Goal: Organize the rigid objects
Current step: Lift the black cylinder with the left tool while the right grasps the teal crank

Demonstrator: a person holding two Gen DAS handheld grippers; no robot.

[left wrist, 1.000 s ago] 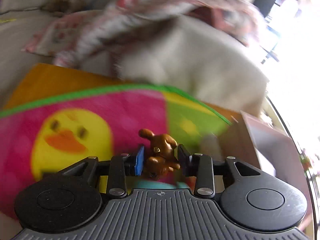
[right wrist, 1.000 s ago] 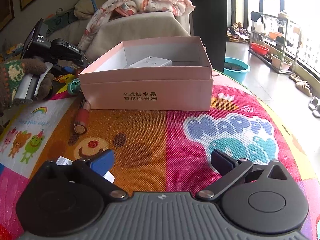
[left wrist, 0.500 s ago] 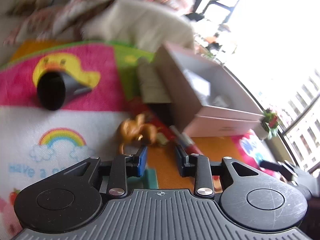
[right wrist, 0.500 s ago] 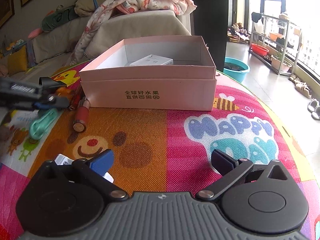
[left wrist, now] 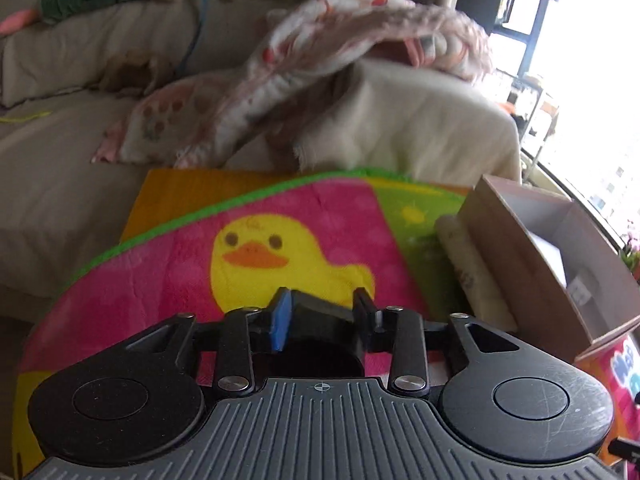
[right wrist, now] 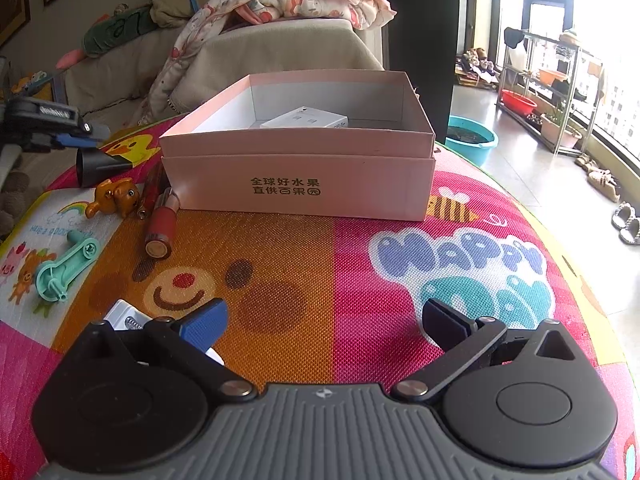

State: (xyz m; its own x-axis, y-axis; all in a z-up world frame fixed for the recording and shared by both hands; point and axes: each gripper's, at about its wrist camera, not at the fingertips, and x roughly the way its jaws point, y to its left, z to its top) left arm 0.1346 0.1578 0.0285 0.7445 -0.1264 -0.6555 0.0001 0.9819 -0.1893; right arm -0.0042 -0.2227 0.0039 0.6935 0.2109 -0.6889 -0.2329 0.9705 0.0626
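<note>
Here, left gripper [left wrist: 322,304] jaws just widened, now around black nozzle [left wrist: 324,320]; right gripper [right wrist: 324,320] spread wide, empty.

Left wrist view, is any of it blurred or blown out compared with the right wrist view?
Left wrist view: the blanket is smeared by motion blur and the window is blown out white. Right wrist view: sharp, pink box lettering readable, only window glare at right.
</note>
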